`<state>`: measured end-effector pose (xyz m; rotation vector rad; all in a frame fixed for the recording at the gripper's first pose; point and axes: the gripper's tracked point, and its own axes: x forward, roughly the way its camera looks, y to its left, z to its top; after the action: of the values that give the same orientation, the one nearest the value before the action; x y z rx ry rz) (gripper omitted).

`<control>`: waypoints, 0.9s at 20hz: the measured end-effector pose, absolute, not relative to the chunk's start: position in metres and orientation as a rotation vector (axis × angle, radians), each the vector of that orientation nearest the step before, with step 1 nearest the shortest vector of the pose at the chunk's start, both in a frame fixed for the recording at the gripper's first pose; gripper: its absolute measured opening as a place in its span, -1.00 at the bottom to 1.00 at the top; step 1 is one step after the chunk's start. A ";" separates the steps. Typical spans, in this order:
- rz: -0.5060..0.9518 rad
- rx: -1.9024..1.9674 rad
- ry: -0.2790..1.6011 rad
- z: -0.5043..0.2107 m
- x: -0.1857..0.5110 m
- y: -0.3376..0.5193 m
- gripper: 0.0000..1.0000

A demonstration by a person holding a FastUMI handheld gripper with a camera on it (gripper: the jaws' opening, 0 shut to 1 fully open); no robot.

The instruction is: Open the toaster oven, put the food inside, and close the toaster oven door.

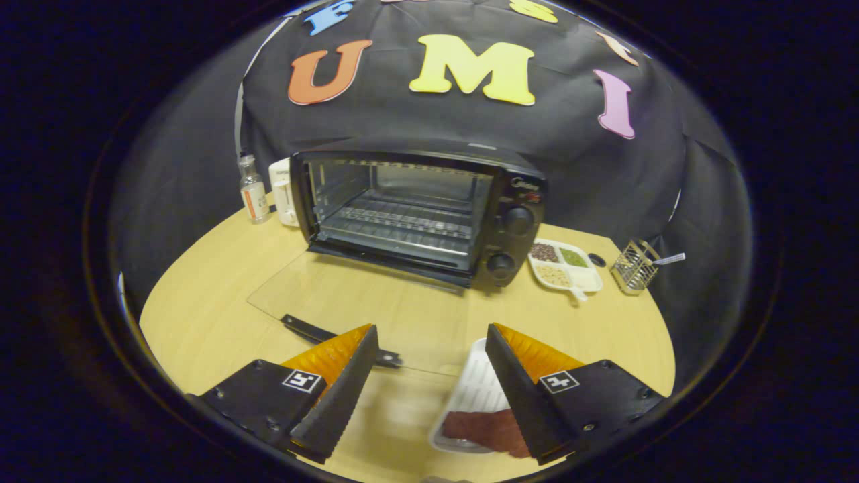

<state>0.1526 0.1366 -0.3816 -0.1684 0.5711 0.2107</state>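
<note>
On the pale wooden table (201, 322) the toaster oven (416, 215) stood open beyond the gripper (429, 382), fingers spread and empty; the food tray (473, 396) lay just inside the right finger, lengthwise toward the oven

We note a brand mark on the toaster oven (416, 215) above its knobs and a label on the small bottle (253, 188), both too blurred to read.
</note>
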 end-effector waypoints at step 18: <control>0.498 0.457 1.040 -0.443 0.091 0.071 -0.13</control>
<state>0.0907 0.0711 -0.4435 0.4571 1.0396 0.4979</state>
